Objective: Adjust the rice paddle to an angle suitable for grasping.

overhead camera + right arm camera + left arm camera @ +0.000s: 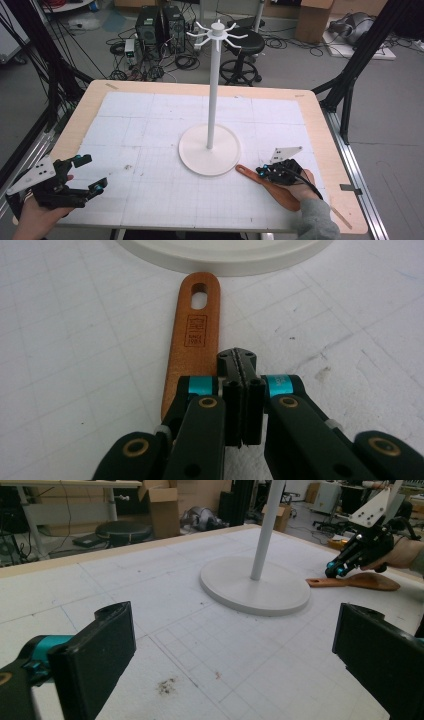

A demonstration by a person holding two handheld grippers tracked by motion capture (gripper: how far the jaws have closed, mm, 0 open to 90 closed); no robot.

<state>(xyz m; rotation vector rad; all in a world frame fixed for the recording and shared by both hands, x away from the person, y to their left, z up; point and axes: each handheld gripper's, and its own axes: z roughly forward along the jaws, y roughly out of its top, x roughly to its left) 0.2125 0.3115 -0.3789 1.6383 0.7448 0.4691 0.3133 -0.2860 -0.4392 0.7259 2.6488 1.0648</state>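
1. A white gridded mat [150,130] covers the wooden table [80,107]; dark specks mark the mat between the left tongs' [92,173] spread, empty jaws.
2. Beyond the table, well past both tongs: grey floor, cables, computer towers [160,22], a black stool [245,42], cardboard boxes [312,20].
3. The white stand [210,147] rises between the two tongs, nearer the right.
4. The right tongs [242,390] are clenched, jaws pressed together, nothing between them.
5. The wooden spatula [192,347] lies on the mat just left of the right tongs' tips, its holed end touching the stand's base.
6. A stamp on its handle is too small to read.
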